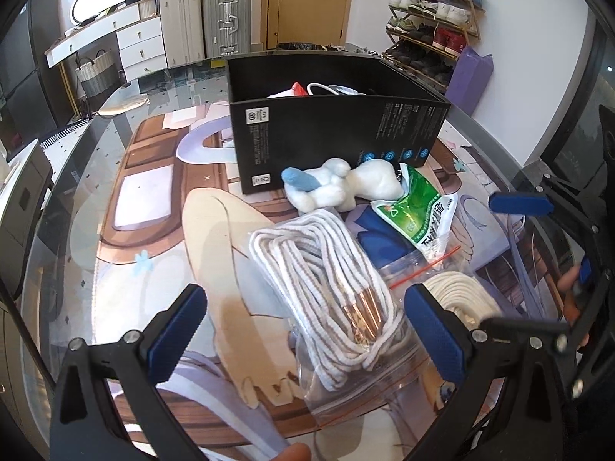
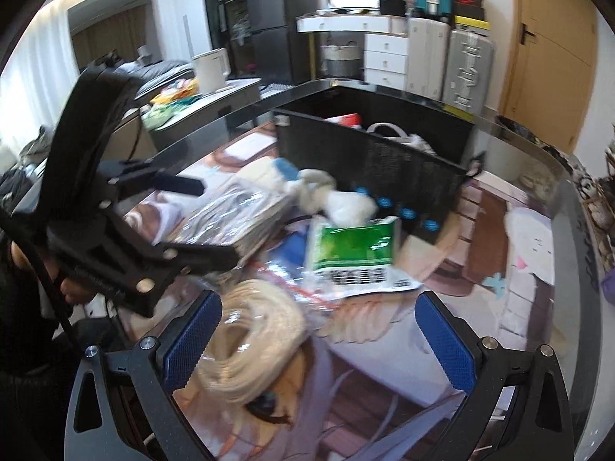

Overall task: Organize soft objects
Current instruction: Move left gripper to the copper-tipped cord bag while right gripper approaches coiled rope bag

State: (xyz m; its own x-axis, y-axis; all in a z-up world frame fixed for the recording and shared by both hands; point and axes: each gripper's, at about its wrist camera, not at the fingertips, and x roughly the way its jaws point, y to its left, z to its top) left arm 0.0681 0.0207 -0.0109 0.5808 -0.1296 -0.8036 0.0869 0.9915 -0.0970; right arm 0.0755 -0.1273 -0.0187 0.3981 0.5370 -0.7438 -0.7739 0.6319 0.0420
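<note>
A clear zip bag of white striped cord (image 1: 326,288) lies on the printed mat, between the wide-spread fingers of my open left gripper (image 1: 307,334). Beyond it are a white plush toy with a blue part (image 1: 338,186), a green packet (image 1: 419,215) and a bagged coil of cream rope (image 1: 461,296). An open black box (image 1: 326,134) stands behind them with some items inside. In the right wrist view my right gripper (image 2: 319,342) is open, and the cream rope (image 2: 253,345) lies by its left finger. The left gripper (image 2: 203,223) straddles the cord bag (image 2: 238,211). The green packet (image 2: 353,249) and plush toy (image 2: 330,196) sit before the box (image 2: 384,161).
The round glass table's edge (image 1: 88,142) curves around the mat. Off the table stand suitcases (image 1: 226,19), white drawers (image 1: 142,46), a shoe rack (image 1: 434,23) and a purple bag (image 1: 472,77). A side counter with a kettle (image 2: 211,69) is at the left.
</note>
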